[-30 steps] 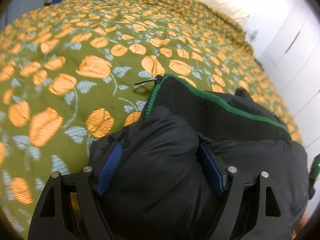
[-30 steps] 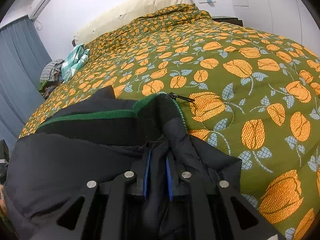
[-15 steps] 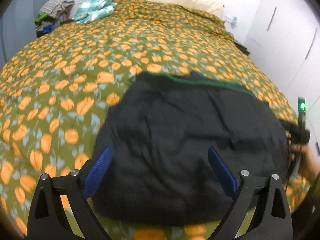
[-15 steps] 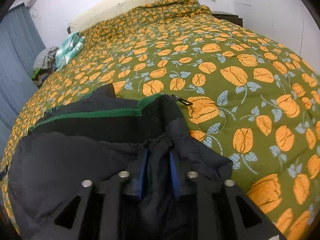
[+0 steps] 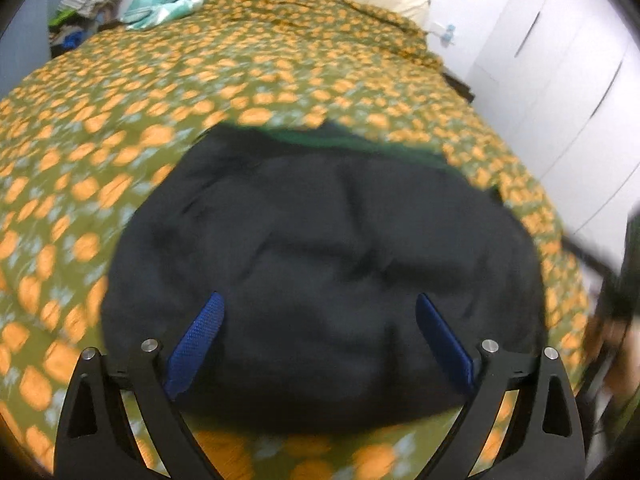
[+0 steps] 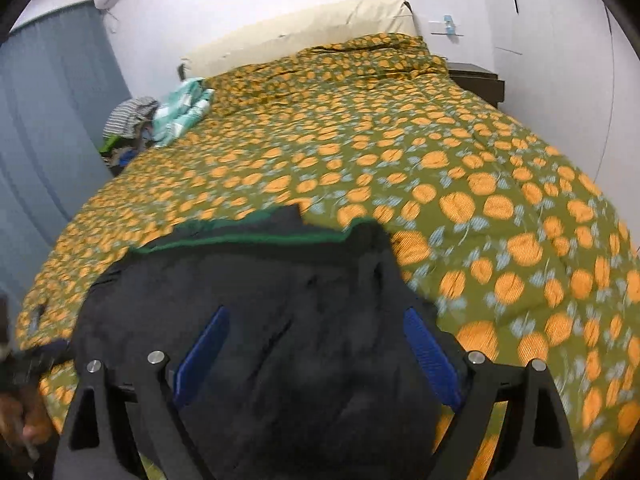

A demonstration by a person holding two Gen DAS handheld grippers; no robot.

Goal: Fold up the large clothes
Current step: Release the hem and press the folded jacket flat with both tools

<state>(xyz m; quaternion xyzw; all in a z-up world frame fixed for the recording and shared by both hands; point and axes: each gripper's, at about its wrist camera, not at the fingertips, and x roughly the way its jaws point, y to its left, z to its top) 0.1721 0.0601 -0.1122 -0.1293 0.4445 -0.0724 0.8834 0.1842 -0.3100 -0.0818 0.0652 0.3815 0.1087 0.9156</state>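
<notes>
Jacket, black padded with green trim (image 5: 320, 272), lying folded on orange-flowered green bedspread (image 5: 120, 120); left gripper (image 5: 316, 340) standing wide, empty; right gripper (image 6: 316, 350) jaws just been opening, gripping nothing; advising checking edges aligning, smoothing bulges before next fold

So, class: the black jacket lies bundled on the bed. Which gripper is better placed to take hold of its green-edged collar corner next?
Probably the right gripper: open, with the collar corner just ahead of it on the jacket.
</notes>
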